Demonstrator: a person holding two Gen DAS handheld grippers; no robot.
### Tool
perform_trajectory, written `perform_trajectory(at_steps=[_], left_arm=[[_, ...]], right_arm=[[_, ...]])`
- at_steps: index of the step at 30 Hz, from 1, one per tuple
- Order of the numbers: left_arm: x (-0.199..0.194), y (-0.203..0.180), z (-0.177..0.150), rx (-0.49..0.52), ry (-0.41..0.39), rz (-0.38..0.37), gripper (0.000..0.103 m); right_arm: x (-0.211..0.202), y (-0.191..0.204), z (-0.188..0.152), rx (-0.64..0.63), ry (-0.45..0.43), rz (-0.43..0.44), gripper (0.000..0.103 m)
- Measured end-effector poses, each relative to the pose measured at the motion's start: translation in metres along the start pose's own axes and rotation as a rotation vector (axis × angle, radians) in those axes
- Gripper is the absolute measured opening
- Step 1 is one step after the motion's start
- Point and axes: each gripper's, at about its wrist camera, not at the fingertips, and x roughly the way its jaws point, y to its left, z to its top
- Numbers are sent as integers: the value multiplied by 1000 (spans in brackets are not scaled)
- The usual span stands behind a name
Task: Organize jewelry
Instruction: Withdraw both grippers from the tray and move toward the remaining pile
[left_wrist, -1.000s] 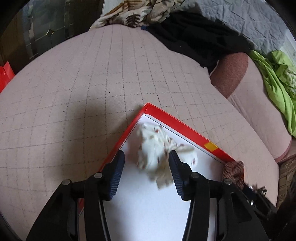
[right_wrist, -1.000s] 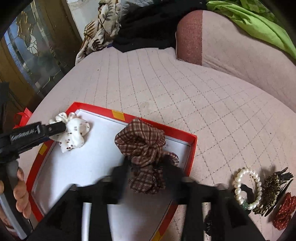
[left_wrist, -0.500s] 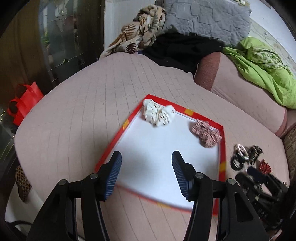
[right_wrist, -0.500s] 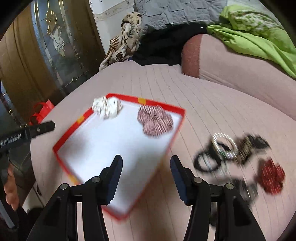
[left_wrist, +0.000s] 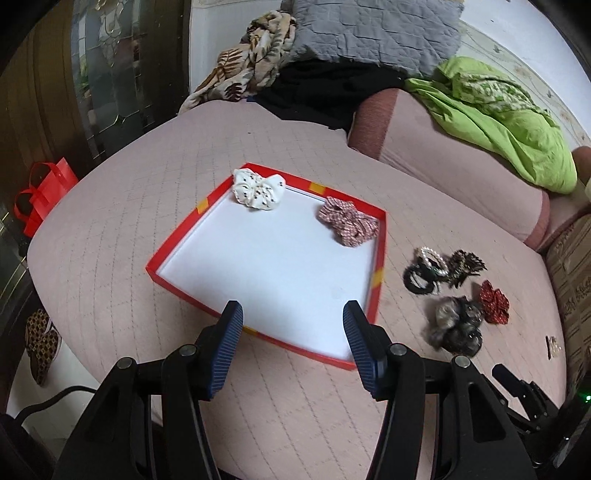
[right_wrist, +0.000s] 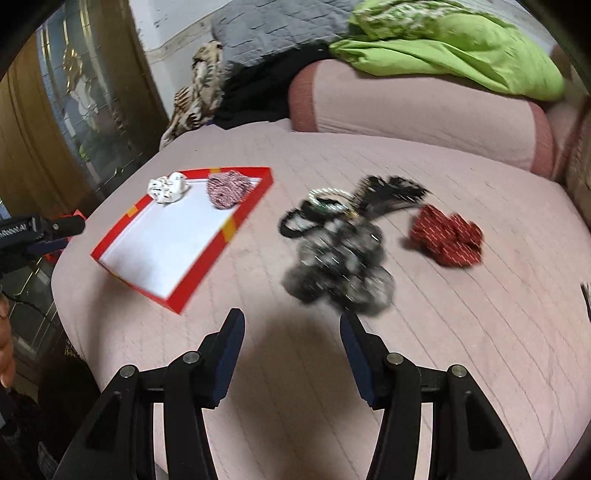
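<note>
Plaid scrunchie (left_wrist: 349, 226) now dropped in tray (left_wrist: 380, 258); I've backed both grippers off, left (left_wrist: 291, 347) and right (right_wrist: 291, 350) spread, empty. Fur scrunchie (right_wrist: 338, 266) next.

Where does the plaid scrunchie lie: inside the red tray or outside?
Inside: the plaid scrunchie rests on the white floor of the red tray, in a far corner.

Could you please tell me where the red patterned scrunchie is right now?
The red patterned scrunchie lies on the pink quilted cushion, outside the red tray, farthest right of the loose pile, just right of the dark furry scrunchie.
</note>
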Motion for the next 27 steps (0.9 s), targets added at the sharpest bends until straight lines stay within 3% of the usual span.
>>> perform_trajectory(at_steps=[9, 27], left_arm=[[-10, -18, -16, 37, 24, -5, 55], [-26, 1, -27, -18, 22, -22, 55]], right_arm=[[-9, -16, -24, 48, 14, 6, 58], [-21, 21, -31, -43, 6, 5, 59]])
